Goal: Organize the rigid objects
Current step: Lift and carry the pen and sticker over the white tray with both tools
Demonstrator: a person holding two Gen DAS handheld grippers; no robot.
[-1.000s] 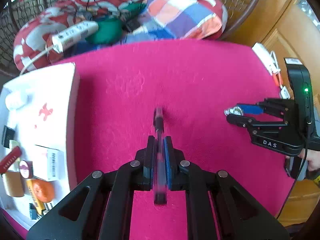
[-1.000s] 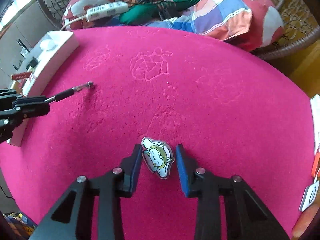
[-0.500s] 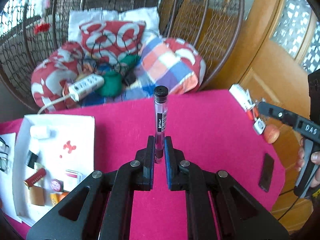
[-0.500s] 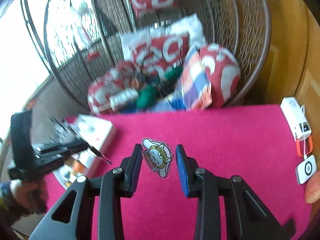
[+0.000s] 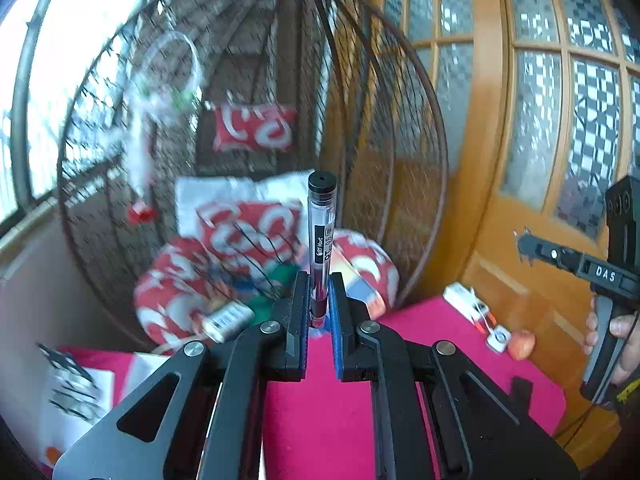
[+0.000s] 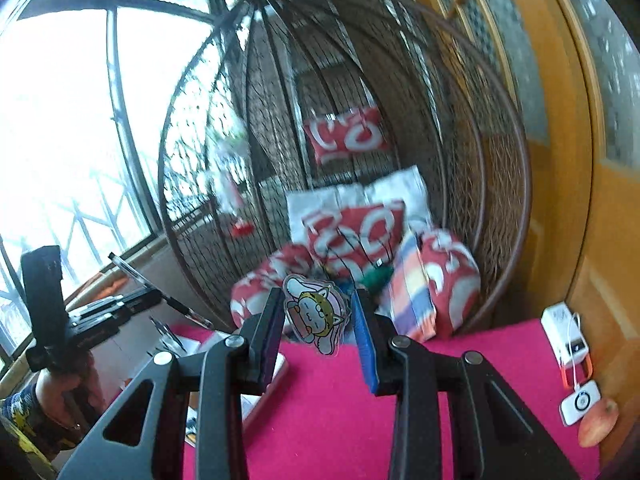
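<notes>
Left wrist view: the left gripper (image 5: 319, 312) is clamped on a clear gel pen (image 5: 322, 240). The pen stands upright between the blue pads, gripped near its lower end, its black cap well above the fingertips. Both tools are raised above the pink tabletop (image 5: 328, 400). At the far left edge lies the white tray (image 5: 86, 396), blurred, so its contents cannot be read here. The right gripper (image 5: 524, 246) shows at the right, held by a hand (image 5: 616, 344).

To do this step well: carry the pen with the clamp firm, since it is held near one end and may pivot. Tip it towards level before lowering it, and release only once it rests in the tray.

Right wrist view: the right gripper (image 6: 318, 320) holds a flat cartoon cat charm (image 6: 316, 314), tilted, with both pads bearing on its edges; the jaws stand partly apart at the charm's width. Keep it square to the pads, because an edge grip on a thin plate probably slips under a sideways knock. The left gripper (image 6: 156, 294) appears at the far left with the pen slanting across it. A white power bank (image 6: 566, 332) and a peach (image 6: 598, 422) lie at the right table edge, well apart from both tools.
</notes>
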